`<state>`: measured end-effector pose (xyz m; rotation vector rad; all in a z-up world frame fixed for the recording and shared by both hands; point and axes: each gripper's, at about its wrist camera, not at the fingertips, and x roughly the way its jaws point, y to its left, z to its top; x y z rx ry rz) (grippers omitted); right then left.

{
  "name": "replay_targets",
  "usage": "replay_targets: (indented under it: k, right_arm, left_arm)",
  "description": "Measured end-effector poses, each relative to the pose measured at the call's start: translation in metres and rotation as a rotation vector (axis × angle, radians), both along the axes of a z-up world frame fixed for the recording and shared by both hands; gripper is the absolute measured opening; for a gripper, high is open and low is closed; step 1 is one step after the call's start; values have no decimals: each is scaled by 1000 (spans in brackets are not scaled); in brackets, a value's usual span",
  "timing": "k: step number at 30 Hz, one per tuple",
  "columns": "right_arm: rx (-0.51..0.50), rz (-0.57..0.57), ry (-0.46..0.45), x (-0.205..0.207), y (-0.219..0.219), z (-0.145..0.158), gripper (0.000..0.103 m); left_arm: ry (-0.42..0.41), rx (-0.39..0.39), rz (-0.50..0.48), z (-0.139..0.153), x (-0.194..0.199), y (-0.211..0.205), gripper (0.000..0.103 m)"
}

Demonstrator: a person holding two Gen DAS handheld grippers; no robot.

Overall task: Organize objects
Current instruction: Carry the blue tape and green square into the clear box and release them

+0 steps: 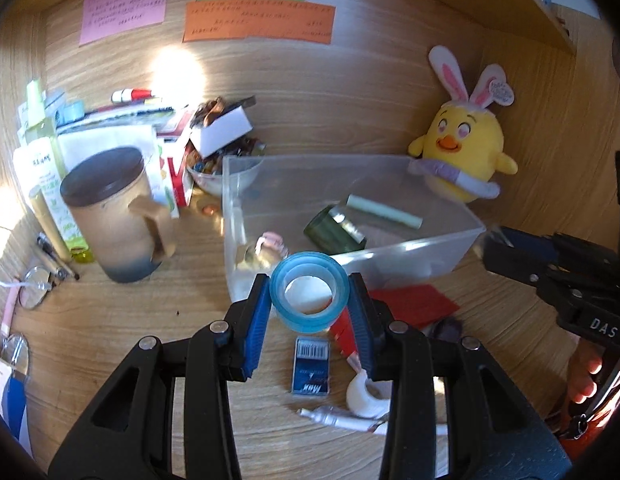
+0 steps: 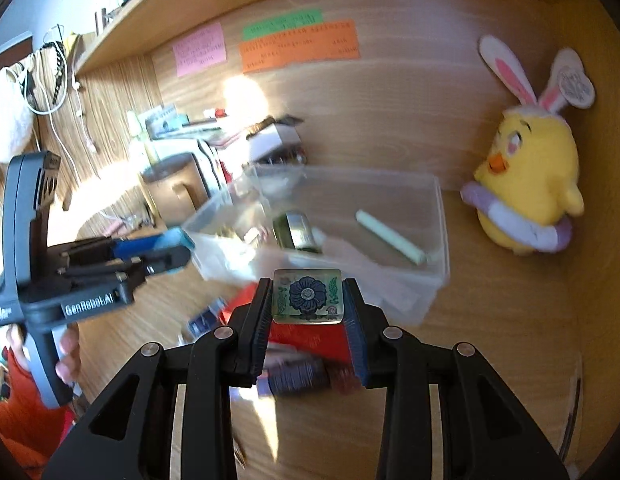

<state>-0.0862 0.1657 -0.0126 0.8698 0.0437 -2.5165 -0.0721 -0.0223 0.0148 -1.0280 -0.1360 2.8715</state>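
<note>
My left gripper (image 1: 309, 304) is shut on a blue tape roll (image 1: 309, 295) and holds it just in front of the clear plastic bin (image 1: 429, 246). My right gripper (image 2: 307, 298) is shut on a square tile with a blue flower print (image 2: 307, 295), held above the desk near the bin's front wall (image 2: 409, 288). The bin holds a green jar (image 1: 334, 230), a pale green stick (image 1: 383, 211) and a small pink item (image 1: 270, 242). The left gripper also shows in the right wrist view (image 2: 166, 250), and the right gripper shows at the right of the left wrist view (image 1: 509, 256).
A yellow plush chick (image 1: 463, 152) sits right of the bin. A tan lidded mug (image 1: 118, 216), bottles and boxes crowd the left. A staple box (image 1: 311, 366), white tape roll (image 1: 365, 396), red paper (image 1: 413, 304) and cable lie on the desk below the grippers. Glasses (image 1: 36, 288) lie far left.
</note>
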Motion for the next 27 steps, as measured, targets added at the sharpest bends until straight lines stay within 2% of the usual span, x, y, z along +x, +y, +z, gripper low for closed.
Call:
replay_targets:
  k: [11,18,23,27]
  right_arm:
    - [32,-8,40,-35,-21,19,31]
    - [40,-1,16,-58,-27,23,31]
    - [75,-20,-15,-76,-31,10,31]
    - [82,-35,-81,-93,-28,-10,31]
  left_arm:
    - [48,6,-15,21,-21,6,38]
    - [14,27,-2,13,-46,-3,38]
    - [-33,54,27,0,-61,-10,38]
    - [-57,73,40,-9,-70,-15,38]
